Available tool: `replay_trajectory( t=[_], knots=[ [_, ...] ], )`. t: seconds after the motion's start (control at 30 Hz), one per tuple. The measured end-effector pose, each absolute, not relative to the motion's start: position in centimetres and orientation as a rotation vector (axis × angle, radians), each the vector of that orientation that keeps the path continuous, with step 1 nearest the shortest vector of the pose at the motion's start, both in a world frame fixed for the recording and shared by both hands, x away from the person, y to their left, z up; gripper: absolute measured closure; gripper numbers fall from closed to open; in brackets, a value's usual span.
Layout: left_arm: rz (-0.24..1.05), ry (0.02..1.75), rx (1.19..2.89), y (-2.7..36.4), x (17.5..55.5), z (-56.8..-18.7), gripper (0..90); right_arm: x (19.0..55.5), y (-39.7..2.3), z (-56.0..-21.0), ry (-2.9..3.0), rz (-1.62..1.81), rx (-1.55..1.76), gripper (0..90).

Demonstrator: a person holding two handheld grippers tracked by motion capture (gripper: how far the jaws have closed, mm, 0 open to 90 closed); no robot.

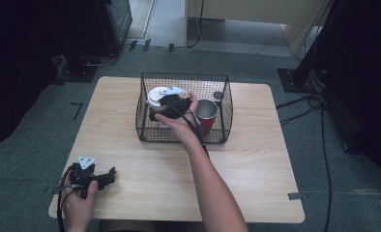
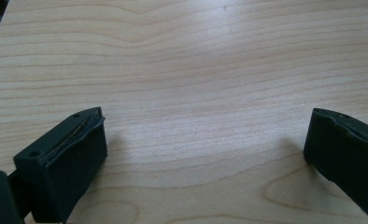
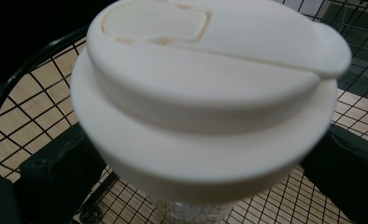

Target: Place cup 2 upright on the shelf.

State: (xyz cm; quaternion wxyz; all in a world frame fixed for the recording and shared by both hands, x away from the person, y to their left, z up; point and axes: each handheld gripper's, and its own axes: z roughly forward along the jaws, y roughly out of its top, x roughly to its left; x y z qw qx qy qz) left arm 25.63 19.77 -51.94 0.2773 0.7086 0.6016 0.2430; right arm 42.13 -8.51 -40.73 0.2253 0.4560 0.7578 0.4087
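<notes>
Step in hand: a white-lidded cup (image 3: 205, 107) is being set down inside the wire basket (image 1: 145, 123); release is judged to be under way.
Right gripper (image 1: 171, 104): its fingers (image 3: 56, 172) stand wide on either side of the cup, just below the lid rim; whether the pads are touching the clear body cannot be told.
Left gripper (image 1: 95, 178): parked near the counter (image 2: 196, 70) edge, well apart from the basket; fingers (image 2: 70, 158) wide, nothing between them.
Cup location: between the right fingers, in the left part of the basket, standing about upright.
Cup appearance: broad cream-white lid with a stepped rim and a flip tab on top; clear body below, mostly hidden.
Neighbour: a red cup (image 1: 207, 116) stands in the same basket, just beside the right hand.
Next move: a straight withdrawal upward is called for, fingers kept wide so the lid rim is not caught and the red cup is not knocked.
</notes>
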Motion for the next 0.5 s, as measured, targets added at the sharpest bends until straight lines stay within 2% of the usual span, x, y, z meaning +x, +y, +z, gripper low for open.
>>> replay_trajectory(
  t=[0.5],
  knots=[
    [0.653, 1.615, 1.902, 19.8, 25.6, -51.9, 0.0, 39.9, -10.8, -40.6, 2.064, 1.096, 1.215, 2.3]
  ],
)
